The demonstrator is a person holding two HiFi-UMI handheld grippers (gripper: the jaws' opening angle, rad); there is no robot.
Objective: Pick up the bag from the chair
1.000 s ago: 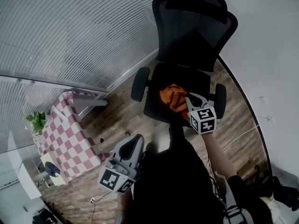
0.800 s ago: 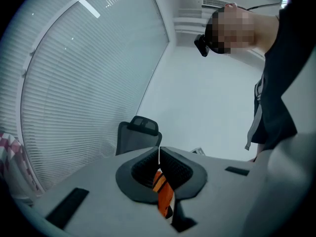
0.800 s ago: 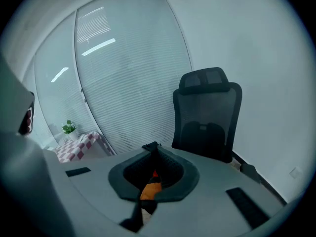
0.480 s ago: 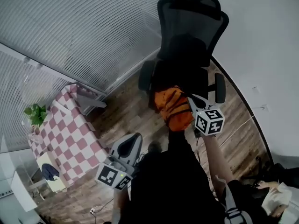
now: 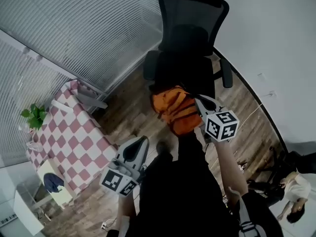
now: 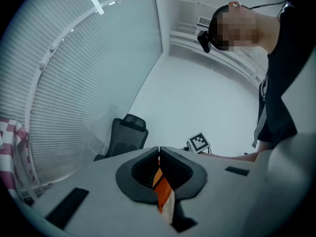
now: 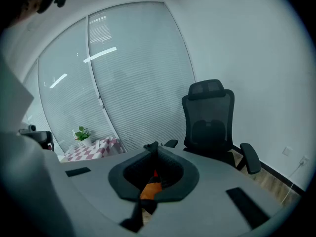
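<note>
The orange bag [image 5: 174, 108] hangs in the air in front of the black office chair [image 5: 190, 38], clear of its seat. My right gripper [image 5: 198, 100] is shut on the bag's top. In the right gripper view the jaws [image 7: 152, 146] pinch a dark strap and the orange bag [image 7: 150, 187] dangles below them, with the chair [image 7: 210, 120] beyond. My left gripper [image 5: 143, 140] stays low at my left side, well away from the bag. Its jaws [image 6: 158, 149] meet with nothing between them; the bag [image 6: 163, 189] shows only through the gap behind them.
A small table with a red-and-white checked cloth [image 5: 69, 132] and a potted plant [image 5: 32, 116] stand at the left by the window blinds. A white wall runs behind the chair. A cable lies on the wooden floor at the right. Another person [image 5: 291, 191] is at the lower right.
The right gripper has lifted the orange bag off the chair seat and drawn it toward me. The left gripper has barely moved.
</note>
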